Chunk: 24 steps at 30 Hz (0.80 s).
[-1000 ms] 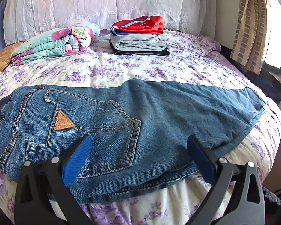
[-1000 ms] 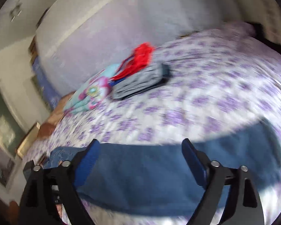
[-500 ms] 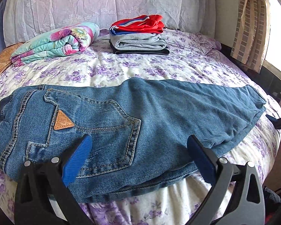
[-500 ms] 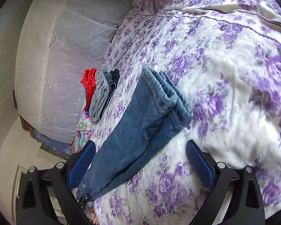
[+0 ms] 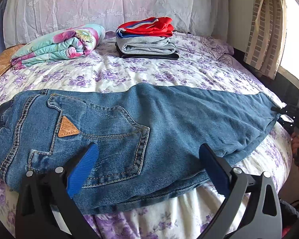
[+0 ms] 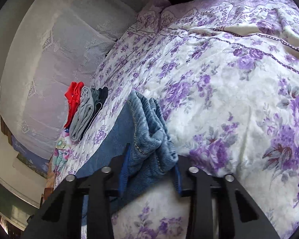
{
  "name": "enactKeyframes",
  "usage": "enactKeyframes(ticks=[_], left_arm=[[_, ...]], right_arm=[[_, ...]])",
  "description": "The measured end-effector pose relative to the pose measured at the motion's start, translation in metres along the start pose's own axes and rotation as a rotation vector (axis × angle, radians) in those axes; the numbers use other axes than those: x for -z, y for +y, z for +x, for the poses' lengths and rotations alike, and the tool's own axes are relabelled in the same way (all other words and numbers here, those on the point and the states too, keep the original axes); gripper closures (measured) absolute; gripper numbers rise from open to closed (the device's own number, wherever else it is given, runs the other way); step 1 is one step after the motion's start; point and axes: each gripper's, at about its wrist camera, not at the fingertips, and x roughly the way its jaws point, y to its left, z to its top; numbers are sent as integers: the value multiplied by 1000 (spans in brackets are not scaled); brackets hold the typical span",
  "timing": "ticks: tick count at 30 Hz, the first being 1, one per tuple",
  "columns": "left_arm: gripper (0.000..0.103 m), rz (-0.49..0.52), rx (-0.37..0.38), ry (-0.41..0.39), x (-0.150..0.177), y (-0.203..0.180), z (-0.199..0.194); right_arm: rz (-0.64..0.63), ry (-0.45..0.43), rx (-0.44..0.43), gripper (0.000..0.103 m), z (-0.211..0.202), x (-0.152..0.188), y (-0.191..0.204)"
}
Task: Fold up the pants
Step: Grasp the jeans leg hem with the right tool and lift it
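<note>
With the blue denim pants (image 5: 149,131) laid across the floral-quilted bed (image 5: 169,75), the right gripper (image 6: 151,177) had just clenched their bunched hem at 3 o'clock, the left gripper (image 5: 149,169) gaping near the waist, so carrying the hem toward 9 o'clock seemed next.

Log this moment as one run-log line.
stage: grabbing hems | jeans: flat across bed | right tongs: just closed on jeans' leg hems | left tongs: open, above seat of jeans

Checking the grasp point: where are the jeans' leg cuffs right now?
In the right wrist view the cuffs sit bunched between the right gripper's closed jaws, near the bed's edge; in the left wrist view they're at the jeans' far right end.
</note>
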Motion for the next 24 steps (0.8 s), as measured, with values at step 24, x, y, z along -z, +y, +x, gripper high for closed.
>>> enactKeyframes(ticks=[24], left_arm=[[5, -353, -162, -135, 48, 121, -68]], right_arm=[[-1387, -59, 83, 82, 66, 238, 305]])
